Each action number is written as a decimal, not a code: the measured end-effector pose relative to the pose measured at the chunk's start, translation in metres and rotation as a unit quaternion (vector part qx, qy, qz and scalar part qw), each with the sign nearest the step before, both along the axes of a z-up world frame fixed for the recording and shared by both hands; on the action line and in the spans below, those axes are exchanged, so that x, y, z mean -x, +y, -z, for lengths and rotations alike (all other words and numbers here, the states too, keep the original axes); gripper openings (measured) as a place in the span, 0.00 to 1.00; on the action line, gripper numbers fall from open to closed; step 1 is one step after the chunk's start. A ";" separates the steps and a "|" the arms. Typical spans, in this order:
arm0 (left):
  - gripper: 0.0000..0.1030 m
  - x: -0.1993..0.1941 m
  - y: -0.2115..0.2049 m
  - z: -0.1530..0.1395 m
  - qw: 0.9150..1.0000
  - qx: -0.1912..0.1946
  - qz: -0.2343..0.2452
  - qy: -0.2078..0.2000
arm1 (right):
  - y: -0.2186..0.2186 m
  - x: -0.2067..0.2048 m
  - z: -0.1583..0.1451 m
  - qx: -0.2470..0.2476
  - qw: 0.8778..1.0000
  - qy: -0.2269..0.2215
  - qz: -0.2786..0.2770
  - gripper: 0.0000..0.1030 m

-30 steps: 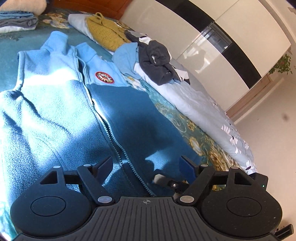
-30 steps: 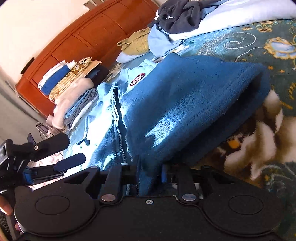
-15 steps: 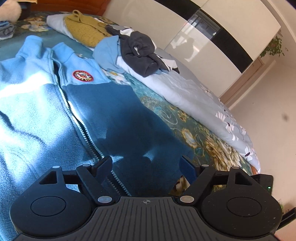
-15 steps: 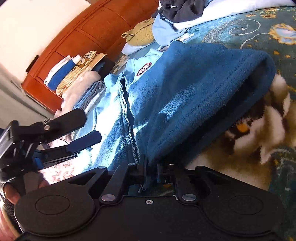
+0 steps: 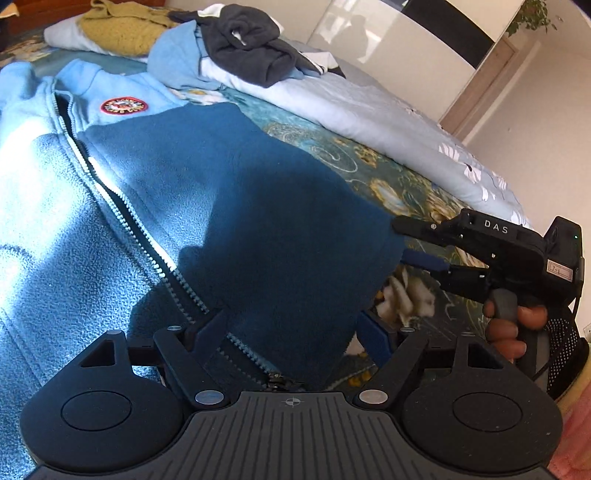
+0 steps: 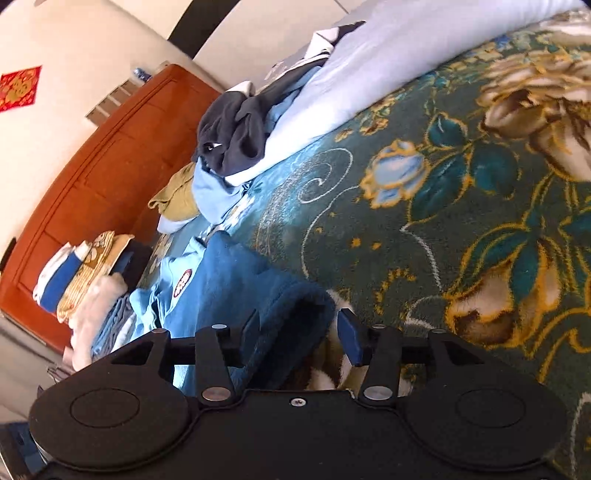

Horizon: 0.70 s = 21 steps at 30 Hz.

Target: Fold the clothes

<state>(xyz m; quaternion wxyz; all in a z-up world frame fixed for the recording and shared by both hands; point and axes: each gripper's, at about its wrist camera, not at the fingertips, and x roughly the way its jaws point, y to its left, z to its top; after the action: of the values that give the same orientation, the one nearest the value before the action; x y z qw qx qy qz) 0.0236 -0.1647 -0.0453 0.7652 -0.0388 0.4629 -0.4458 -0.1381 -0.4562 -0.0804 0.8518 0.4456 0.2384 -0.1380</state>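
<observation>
**Q:** Where does the garment lie?

**A:** A blue fleece vest (image 5: 229, 206) lies spread on a green floral blanket (image 6: 461, 206), zipper (image 5: 122, 206) running up its middle, a round red patch (image 5: 123, 106) on the pale chest panel. Its darker half ends in a rounded hem near the right side of the left wrist view.

**Q:** And the two tools?

**A:** The left gripper (image 5: 295, 332) hangs low over the vest's bottom edge, jaws spread wide, the zipper's end between them but nothing pinched. The right gripper (image 6: 301, 334) also stands with its jaws apart; the vest's rolled hem (image 6: 295, 299) sits in the gap, and neither finger visibly presses it. From the left camera the same tool appears just beside the hem, held by a hand (image 5: 513, 325) on its grey trigger.

**Q:** What surrounds the work?

**A:** A heap of unfolded clothes, a dark grey garment (image 5: 247, 51) on top and a mustard knit (image 5: 118, 26) beside it, rests against a pale blue quilt (image 5: 369, 110). Folded stacks (image 6: 81, 280) sit near a reddish wooden headboard (image 6: 110, 166).
</observation>
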 end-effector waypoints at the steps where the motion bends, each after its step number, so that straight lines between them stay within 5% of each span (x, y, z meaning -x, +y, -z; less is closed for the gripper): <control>1: 0.74 0.000 0.000 0.001 1.000 -0.002 0.001 0.001 | -0.002 -0.003 0.003 -0.006 1.000 -0.005 0.001 0.48; 8: 0.74 0.003 0.002 0.009 1.000 -0.013 0.007 0.007 | -0.007 -0.020 0.011 -0.062 0.997 -0.029 0.021 0.45; 9: 0.74 0.003 0.005 0.009 1.000 -0.007 0.004 0.012 | -0.005 -0.024 0.009 -0.060 0.998 -0.026 0.016 0.38; 12: 0.74 0.003 0.022 0.003 0.999 0.025 -0.020 0.032 | 0.006 -0.034 -0.001 -0.035 0.999 -0.022 0.003 0.18; 16: 0.74 -0.001 0.056 -0.014 0.996 0.059 -0.065 0.014 | 0.025 -0.041 -0.029 0.011 0.998 -0.062 -0.012 0.16; 21: 0.76 -0.019 0.105 -0.036 0.983 0.112 -0.142 -0.006 | 0.081 -0.061 -0.088 0.092 0.980 -0.126 -0.124 0.16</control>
<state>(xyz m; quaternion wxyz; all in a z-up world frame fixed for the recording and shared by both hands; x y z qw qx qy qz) 0.0423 -0.0596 -0.0094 0.8142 -0.1870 0.3955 -0.3817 -0.0773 -0.3751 0.0073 0.9228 0.3462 0.1690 0.0047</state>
